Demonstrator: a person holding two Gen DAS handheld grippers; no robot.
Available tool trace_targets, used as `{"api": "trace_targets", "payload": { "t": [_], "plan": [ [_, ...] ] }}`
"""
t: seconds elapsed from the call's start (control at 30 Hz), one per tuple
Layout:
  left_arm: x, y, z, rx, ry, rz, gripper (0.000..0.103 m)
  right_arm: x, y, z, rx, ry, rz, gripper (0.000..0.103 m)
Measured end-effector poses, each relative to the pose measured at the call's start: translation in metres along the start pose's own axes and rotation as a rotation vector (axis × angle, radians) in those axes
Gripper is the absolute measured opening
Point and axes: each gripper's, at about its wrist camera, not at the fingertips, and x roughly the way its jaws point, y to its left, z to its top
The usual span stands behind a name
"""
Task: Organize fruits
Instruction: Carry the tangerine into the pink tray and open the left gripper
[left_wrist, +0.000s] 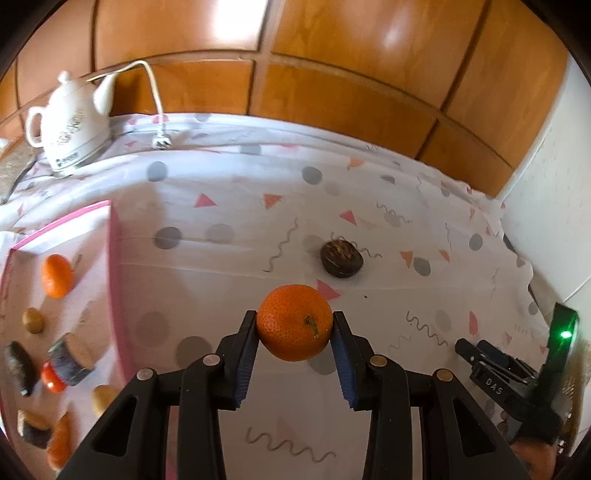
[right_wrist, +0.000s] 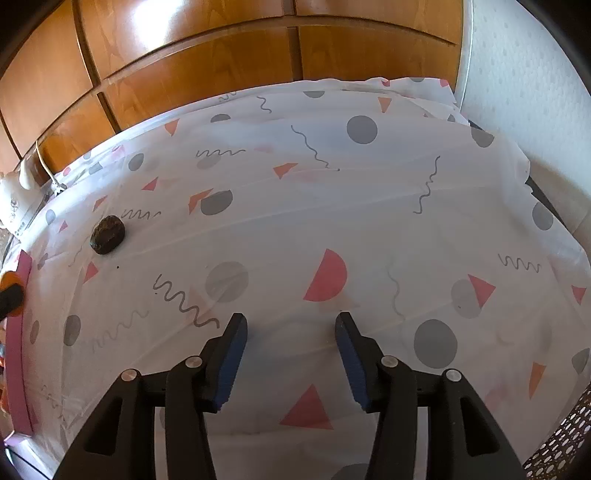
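While the left gripper (left_wrist: 295, 325) clamps the mandarin (left_wrist: 294, 322) at the lower centre of its view, only two narrow pads (left_wrist: 246, 360) bear on a round, smooth skin, so a quick swing could let the fruit roll out and drop onto the patterned cloth (left_wrist: 229, 184). At the lower left sits the pink-edged tray (left_wrist: 114, 258), already crowded with another mandarin (left_wrist: 57, 276) and smaller pieces; setting this one down among them carelessly might knock something over the low rim. Just past the held fruit lies a dark, wrinkled fruit (left_wrist: 341, 258), apart on the cloth and easy to nudge. The right gripper (right_wrist: 291, 354) hangs spread and empty above bare cloth. Farthest, at the upper left, stands a white kettle (left_wrist: 70, 125).
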Motion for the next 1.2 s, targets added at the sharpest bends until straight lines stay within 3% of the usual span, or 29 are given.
{"api": "trace_targets", "payload": {
  "t": [0.53, 0.73, 1.0, 1.2],
  "plan": [
    [-0.054, 0.058, -0.005, -0.127, -0.097, 0.024, 0.039, 0.003, 0.01, -0.002, -0.033, -0.019, -0.021, 0.066],
    [-0.078, 0.109, -0.011, -0.243, -0.133, 0.055, 0.039, 0.003, 0.011, -0.003, -0.032, -0.025, -0.026, 0.067],
    [-0.099, 0.2, -0.039, -0.468, -0.148, 0.119, 0.039, 0.003, 0.014, -0.004, -0.033, -0.03, -0.034, 0.069],
    [-0.09, 0.221, -0.049, -0.516, -0.134, 0.125, 0.039, 0.004, 0.014, -0.003, -0.036, -0.031, -0.036, 0.071]
  ]
}}
